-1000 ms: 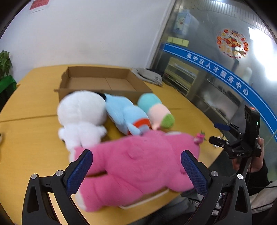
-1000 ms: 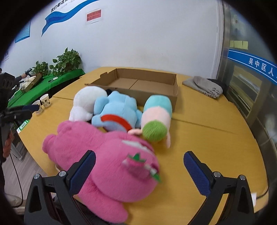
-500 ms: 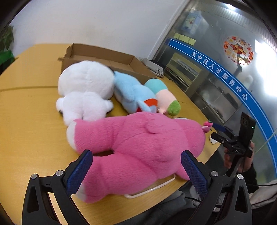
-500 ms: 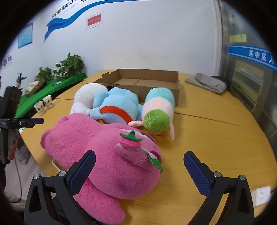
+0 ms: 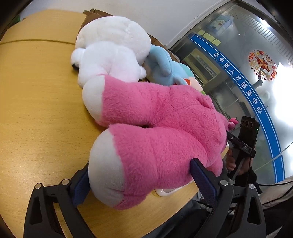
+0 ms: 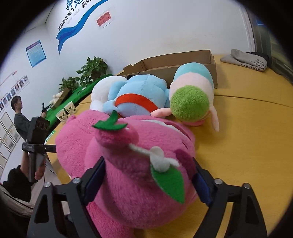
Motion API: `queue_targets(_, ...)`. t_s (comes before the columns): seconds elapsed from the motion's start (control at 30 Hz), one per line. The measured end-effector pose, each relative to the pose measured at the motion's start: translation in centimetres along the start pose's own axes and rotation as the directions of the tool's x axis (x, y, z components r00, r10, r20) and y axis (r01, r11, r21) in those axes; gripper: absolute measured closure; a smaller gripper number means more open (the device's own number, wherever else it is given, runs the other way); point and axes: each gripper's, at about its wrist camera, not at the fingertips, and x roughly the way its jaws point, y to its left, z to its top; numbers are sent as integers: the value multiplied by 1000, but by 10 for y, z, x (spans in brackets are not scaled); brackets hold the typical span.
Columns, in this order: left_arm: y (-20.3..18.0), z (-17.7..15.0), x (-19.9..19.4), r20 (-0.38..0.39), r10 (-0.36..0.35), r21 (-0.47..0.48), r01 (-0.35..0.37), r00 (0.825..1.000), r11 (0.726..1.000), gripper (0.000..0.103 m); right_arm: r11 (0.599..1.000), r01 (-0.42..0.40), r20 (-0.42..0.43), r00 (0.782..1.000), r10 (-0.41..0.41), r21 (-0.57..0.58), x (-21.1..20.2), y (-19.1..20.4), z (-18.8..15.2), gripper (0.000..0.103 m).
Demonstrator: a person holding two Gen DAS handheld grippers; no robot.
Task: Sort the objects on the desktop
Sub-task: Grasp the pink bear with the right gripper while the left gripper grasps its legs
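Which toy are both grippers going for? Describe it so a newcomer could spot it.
On the yellow table, in front of the cardboard box, lies a row of soft toys. The nearest is the pink bear, the biggest there, and the only one with green felt leaves.

A leg of the pink plush bear is flanked by both fingers of the left hand-held gripper, their pads pressed against it. The bear is laid on the counter, with a white plush touching it behind.

Cardboard box (mostly hidden behind plush)

potted plants, paper cups, grey cloth
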Motion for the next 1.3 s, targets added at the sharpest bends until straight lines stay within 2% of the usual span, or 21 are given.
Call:
queue_targets(0.1, 2, -5, -7, 7, -10, -18, 10, 1000, 1000, 21, 999, -26, 45, 999, 24, 29, -8, 0, -4, 33)
queue_targets(0.2, -2, -8, -26, 50, -13, -24, 14, 999, 1000, 38, 999, -29, 103, 994, 27, 24, -21, 7, -4, 42)
queue_targets(0.23, -4, -9, -33, 67, -15, -25, 17, 998, 1000, 50, 999, -30, 129, 991, 28, 13, -29, 10, -2, 46)
queue_targets(0.27, -7, -8, -41, 80, -21, -23, 23, 997, 999, 57, 1000, -31, 155, 987, 30, 3, -37, 14, 1, 48)
queue_targets(0.47, -37, -4, -60, 98, -71, 18, 70, 993, 997, 57, 998, -54, 272, 960, 59, -28, -79, 27, 20, 53)
queue_targets(0.57, -45, 4, -70, 145, -101, 13, 100, 984, 995, 57, 997, -63, 324, 943, 75, -47, -94, 31, 36, 53)
queue_targets(0.67, -67, 32, -91, 212, -129, 83, 114, 969, 990, 57, 994, -58, 383, 919, 91, -96, -108, 39, 66, 53)
queue_targets(0.77, -92, 83, -117, 289, -151, 200, 95, 945, 975, 57, 984, -53, 448, 885, 124, -168, -120, 46, 110, 53)
queue_targets(0.87, -108, 150, -133, 346, -179, 299, 72, 921, 951, 57, 975, -20, 518, 845, 134, -220, -123, 47, 167, 53)
queue_targets(1.0, -109, 256, -126, 384, -185, 348, 44, 905, 937, 57, 974, -11, 550, 824, 137, -228, -87, 19, 253, 53)
queue_targets(1.1, -96, 347, -94, 395, -168, 343, 24, 903, 939, 57, 982, -35, 542, 830, 132, -186, -40, -19, 315, 53)
queue_targets(1.17, -82, 393, -68, 395, -150, 326, 14, 907, 945, 57, 988, -53, 519, 846, 121, -145, 2, -50, 343, 53)
queue_targets(1.23, -58, 435, -32, 379, -125, 291, 10, 917, 957, 57, 992, -70, 493, 863, 112, -102, 44, -83, 371, 53)
queue_targets(1.3, -30, 469, 5, 356, -94, 255, 1, 930, 967, 57, 995, -75, 446, 890, 96, -65, 87, -112, 385, 53)
